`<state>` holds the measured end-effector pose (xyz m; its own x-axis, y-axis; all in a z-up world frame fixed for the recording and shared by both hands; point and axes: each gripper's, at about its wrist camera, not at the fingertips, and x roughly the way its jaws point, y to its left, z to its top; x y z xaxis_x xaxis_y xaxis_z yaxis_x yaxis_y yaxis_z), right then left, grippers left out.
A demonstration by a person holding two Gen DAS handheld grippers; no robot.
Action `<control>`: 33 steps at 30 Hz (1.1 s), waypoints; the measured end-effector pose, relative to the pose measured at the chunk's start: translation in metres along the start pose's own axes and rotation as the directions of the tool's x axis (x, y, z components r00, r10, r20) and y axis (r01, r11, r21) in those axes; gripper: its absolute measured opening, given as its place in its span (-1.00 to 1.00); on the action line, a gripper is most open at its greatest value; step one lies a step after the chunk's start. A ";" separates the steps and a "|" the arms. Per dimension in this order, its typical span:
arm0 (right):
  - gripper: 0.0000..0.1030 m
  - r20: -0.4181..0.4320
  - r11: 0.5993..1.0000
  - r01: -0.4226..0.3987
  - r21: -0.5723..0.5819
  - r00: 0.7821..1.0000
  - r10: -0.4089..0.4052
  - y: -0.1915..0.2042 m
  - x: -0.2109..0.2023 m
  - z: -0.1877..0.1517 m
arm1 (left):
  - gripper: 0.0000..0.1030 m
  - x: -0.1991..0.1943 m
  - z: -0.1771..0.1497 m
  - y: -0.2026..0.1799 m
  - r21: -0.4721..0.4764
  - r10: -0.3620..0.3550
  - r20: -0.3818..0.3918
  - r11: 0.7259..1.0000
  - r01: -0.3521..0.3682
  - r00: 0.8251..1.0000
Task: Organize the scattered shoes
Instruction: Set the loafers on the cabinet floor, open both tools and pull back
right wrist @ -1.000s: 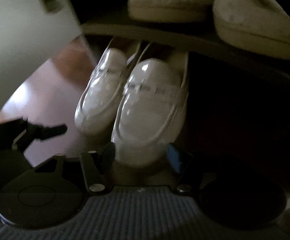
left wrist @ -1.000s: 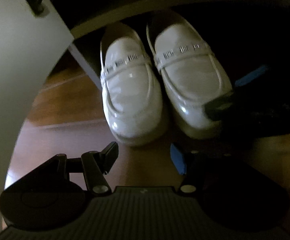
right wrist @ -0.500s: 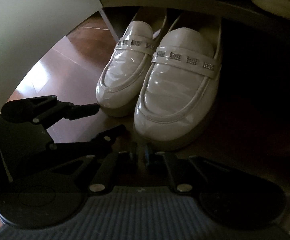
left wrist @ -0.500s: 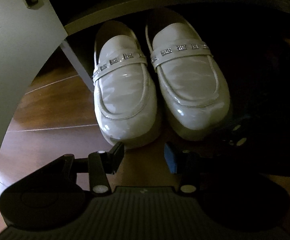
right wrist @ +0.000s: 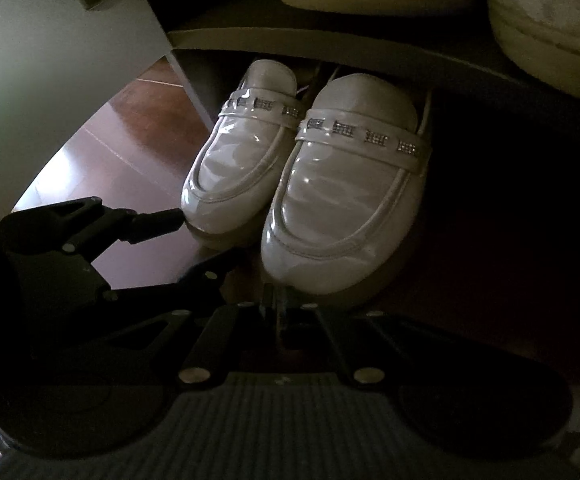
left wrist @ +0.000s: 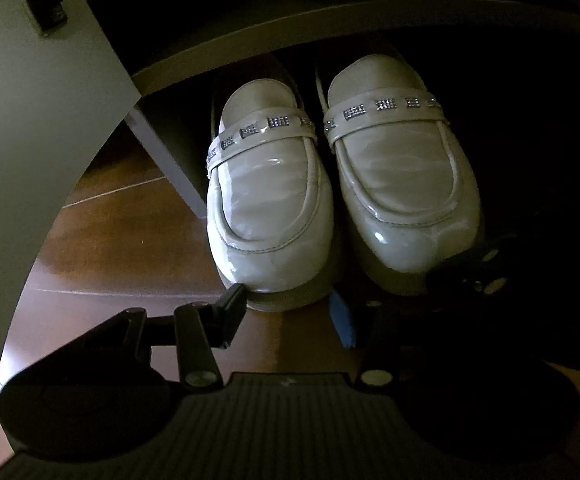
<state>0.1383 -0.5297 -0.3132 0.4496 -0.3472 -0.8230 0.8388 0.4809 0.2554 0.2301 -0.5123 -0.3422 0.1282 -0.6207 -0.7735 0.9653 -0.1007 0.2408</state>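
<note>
Two glossy white loafers with rhinestone straps stand side by side under a low shelf, toes toward me: the left loafer (left wrist: 269, 200) (right wrist: 237, 168) and the right loafer (left wrist: 402, 184) (right wrist: 346, 208). My left gripper (left wrist: 285, 312) is open, its fingers either side of the left loafer's toe, holding nothing. My right gripper (right wrist: 279, 304) is shut and empty, its tips touching or just short of the right loafer's toe. The left gripper also shows in the right wrist view (right wrist: 161, 220), beside the left loafer.
A grey shelf board (right wrist: 330, 46) runs above the loafers and carries beige slippers (right wrist: 550, 32). A white cabinet door (left wrist: 29, 140) with a hinge stands at the left. The floor (left wrist: 129, 248) is brown wood. The space to the right is dark.
The right gripper has gone from open to shut in front of the right loafer's toe. The left gripper has come closer to the left loafer. The loafers stay side by side.
</note>
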 end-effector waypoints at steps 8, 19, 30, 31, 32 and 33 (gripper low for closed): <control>-1.00 0.017 1.000 0.007 0.021 1.000 -0.008 -0.006 0.000 0.005 | 0.04 0.012 0.010 0.003 -0.003 0.005 0.015 1.000 -0.005 1.000; -0.87 0.043 0.999 0.026 0.039 0.999 -0.027 -0.008 -0.013 -0.003 | 0.05 0.007 0.006 0.010 -0.046 -0.024 -0.007 0.999 0.023 1.000; -0.05 0.267 0.980 0.200 -0.022 0.945 -0.187 0.010 -0.134 -0.024 | 0.32 -0.048 -0.014 0.017 -0.149 -0.100 -0.073 0.985 0.088 0.992; 0.02 0.287 0.979 0.204 -0.013 0.939 -0.192 0.010 -0.146 -0.024 | 0.36 -0.052 -0.013 0.018 -0.149 -0.096 -0.072 0.985 0.084 0.993; 0.04 0.309 0.979 0.202 0.001 0.931 -0.193 0.010 -0.159 -0.023 | 0.37 -0.062 -0.012 0.017 -0.151 -0.097 -0.061 0.985 0.087 0.993; 0.09 0.323 0.979 0.202 0.010 0.926 -0.195 0.010 -0.165 -0.019 | 0.40 -0.074 -0.011 0.017 -0.154 -0.100 -0.049 0.984 0.091 0.994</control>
<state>0.0665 -0.4519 -0.1846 0.3524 -0.6751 -0.6481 0.9153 0.3930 0.0884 0.2393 -0.4595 -0.2873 0.0424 -0.5691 -0.8212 0.9964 -0.0360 0.0763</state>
